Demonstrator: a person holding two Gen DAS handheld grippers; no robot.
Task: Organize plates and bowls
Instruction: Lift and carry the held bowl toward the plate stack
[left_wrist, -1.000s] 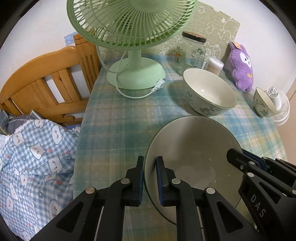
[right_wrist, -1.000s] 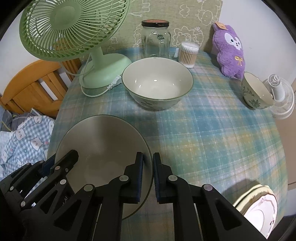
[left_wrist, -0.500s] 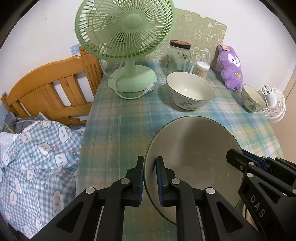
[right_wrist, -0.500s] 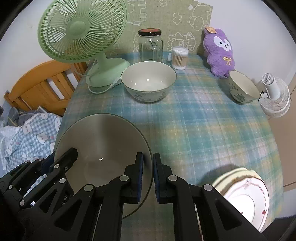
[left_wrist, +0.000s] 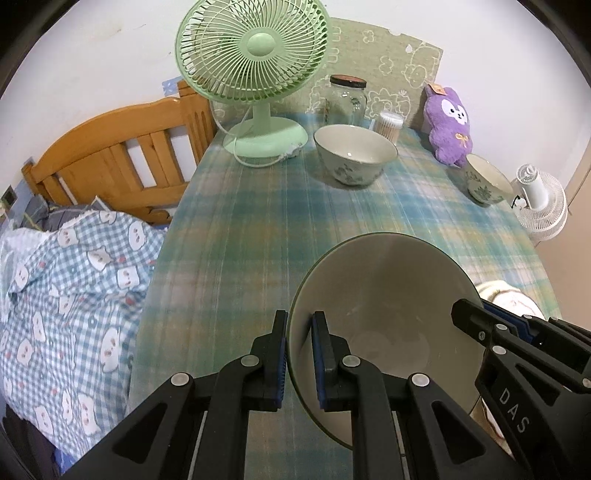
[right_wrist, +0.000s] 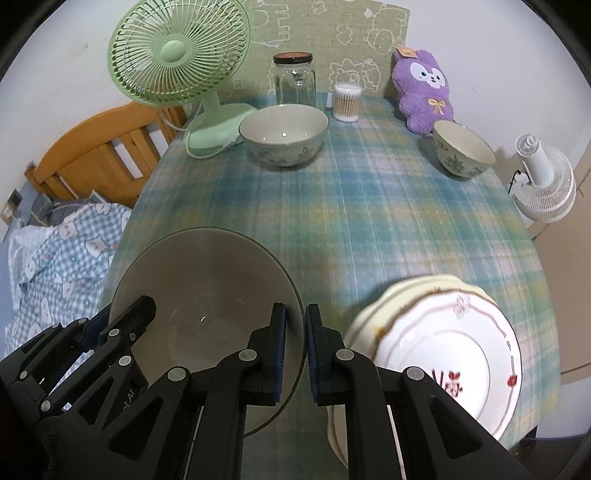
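Both tools are matte black plastic. The left gripper (left_wrist: 298, 350) has two angular, open-framed arms studded with round silver screws, and its fingers (left_wrist: 320, 347) carry thin blue pads on their inner faces. The right gripper (right_wrist: 295, 349) is built the same way (white letters reading "DAS" show on its side in the left wrist view).

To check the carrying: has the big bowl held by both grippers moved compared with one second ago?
Yes. The big bowl has pulled back toward the near table edge, away from the green fan, which looks smaller and farther now.
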